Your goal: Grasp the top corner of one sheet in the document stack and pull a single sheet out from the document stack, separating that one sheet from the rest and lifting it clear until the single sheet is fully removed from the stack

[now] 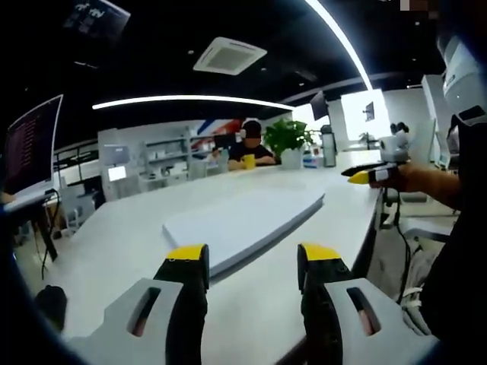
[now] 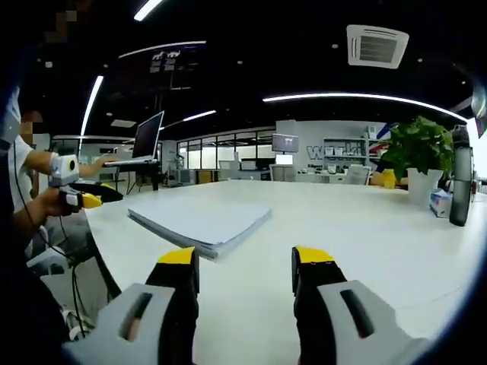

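A thick stack of white sheets (image 1: 243,219) lies flat on the white table (image 1: 106,243), just ahead of my left gripper (image 1: 253,258). Its yellow-tipped jaws stand open and apart from the stack, with nothing between them. My right gripper (image 2: 245,262) is also open and empty, hovering above the table short of the stack (image 2: 202,219), whose near corner points toward it. In the left gripper view the right gripper (image 1: 358,175) is held in a hand at the table's right edge. In the right gripper view the left gripper (image 2: 90,200) is off the table's left edge.
A person (image 1: 249,144) sits at the far end with a yellow mug (image 1: 249,160), beside a potted plant (image 1: 289,137). A monitor (image 1: 30,144) stands at the left. A dark bottle (image 2: 459,179) and the plant (image 2: 422,148) stand far right on the table (image 2: 365,228).
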The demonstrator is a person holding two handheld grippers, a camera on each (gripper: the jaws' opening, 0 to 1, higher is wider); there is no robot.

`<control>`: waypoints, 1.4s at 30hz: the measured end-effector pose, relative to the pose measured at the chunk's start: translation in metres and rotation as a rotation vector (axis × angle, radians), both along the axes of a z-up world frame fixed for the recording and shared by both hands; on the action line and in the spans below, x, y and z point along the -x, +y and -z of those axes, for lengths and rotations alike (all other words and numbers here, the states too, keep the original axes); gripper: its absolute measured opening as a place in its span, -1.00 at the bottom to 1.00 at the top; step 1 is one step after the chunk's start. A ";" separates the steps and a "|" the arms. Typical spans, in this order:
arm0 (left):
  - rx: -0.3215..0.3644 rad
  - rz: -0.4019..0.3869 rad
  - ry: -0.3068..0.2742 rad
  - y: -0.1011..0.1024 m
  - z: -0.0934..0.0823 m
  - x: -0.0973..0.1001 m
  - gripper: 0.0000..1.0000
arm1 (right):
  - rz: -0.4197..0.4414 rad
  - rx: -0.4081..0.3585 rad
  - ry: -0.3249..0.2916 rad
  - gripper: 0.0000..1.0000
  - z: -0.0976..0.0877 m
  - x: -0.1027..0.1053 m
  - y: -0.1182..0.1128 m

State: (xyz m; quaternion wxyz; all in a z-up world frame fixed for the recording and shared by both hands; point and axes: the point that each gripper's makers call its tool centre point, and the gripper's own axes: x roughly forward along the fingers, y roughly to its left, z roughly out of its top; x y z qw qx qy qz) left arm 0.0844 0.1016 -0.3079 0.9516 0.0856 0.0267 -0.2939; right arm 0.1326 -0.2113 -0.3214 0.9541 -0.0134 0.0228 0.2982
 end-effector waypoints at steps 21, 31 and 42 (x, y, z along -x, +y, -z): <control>-0.065 0.057 -0.014 -0.021 -0.007 -0.006 -0.07 | -0.087 0.043 -0.007 -0.01 0.009 0.013 0.037; -0.122 0.089 -0.011 -0.030 -0.015 -0.013 -0.07 | -0.087 -0.035 -0.014 -0.01 0.003 0.014 0.033; -0.292 0.152 -0.027 -0.047 -0.007 -0.033 -0.11 | -0.136 -0.020 0.007 -0.03 0.010 0.014 0.050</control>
